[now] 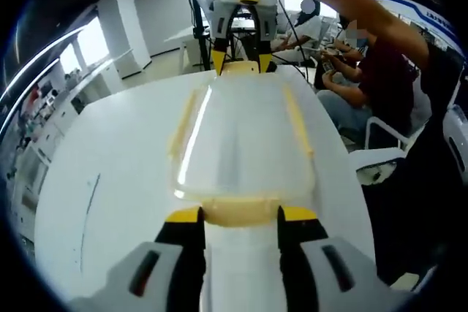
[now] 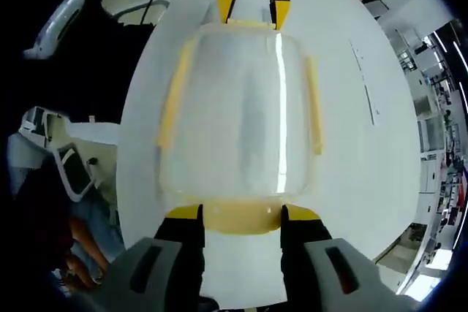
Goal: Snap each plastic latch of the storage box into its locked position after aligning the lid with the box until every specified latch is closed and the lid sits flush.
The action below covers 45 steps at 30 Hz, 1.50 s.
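A translucent storage box with its lid (image 1: 241,137) (image 2: 241,107) on lies on a white round table (image 1: 102,180) (image 2: 380,137). Long yellow latches run along both sides (image 1: 183,122) (image 1: 298,118) (image 2: 174,100) (image 2: 314,104). My left gripper (image 1: 241,217) is open at the near short end, its jaws on either side of the yellow end latch (image 1: 241,212). The right gripper (image 2: 241,217) is open at the opposite end, straddling that end latch (image 2: 241,223). Each gripper also shows at the far end of the other view (image 1: 242,60) (image 2: 252,6).
Seated people (image 1: 365,56) and a white chair (image 1: 384,144) are close beside the table on one side. The same chair (image 2: 73,169) and another chair (image 2: 58,20) appear in the right gripper view. White cabinets (image 1: 124,27) stand further off.
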Available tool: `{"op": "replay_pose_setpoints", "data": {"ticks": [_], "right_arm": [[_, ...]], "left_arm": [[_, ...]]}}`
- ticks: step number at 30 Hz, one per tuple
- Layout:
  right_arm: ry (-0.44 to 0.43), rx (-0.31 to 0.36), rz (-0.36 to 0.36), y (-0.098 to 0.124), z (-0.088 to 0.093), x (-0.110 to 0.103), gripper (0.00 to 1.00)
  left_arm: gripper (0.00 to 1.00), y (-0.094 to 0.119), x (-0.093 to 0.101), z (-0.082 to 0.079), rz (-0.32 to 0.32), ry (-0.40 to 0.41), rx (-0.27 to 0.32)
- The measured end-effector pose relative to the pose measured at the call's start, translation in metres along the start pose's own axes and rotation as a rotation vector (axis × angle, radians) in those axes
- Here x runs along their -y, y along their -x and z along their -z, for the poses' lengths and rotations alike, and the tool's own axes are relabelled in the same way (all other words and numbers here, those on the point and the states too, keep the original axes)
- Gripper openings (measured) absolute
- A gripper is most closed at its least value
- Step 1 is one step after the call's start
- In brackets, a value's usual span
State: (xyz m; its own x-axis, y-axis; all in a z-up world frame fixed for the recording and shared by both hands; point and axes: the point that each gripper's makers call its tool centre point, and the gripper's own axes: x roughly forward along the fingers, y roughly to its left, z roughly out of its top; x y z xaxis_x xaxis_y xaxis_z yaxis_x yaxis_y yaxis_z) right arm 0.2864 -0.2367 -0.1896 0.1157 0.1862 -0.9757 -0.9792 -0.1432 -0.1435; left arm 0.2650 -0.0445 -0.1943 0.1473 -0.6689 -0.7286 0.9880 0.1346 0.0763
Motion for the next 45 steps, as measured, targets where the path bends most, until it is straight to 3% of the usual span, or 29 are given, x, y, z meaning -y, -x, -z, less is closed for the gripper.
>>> {"op": "replay_pose_setpoints", "data": {"ticks": [21,45], "right_arm": [[0.015,0.053,-0.016,-0.013,-0.052,0.003,0.38],[0.048,0.088,-0.035,-0.027,-0.121,0.012,0.38]], "left_arm": [[0.36,0.040,-0.001,0.036,-0.022,0.019,-0.039],[0.36,0.083,-0.001,0.093,-0.067,0.063,-0.083]]}}
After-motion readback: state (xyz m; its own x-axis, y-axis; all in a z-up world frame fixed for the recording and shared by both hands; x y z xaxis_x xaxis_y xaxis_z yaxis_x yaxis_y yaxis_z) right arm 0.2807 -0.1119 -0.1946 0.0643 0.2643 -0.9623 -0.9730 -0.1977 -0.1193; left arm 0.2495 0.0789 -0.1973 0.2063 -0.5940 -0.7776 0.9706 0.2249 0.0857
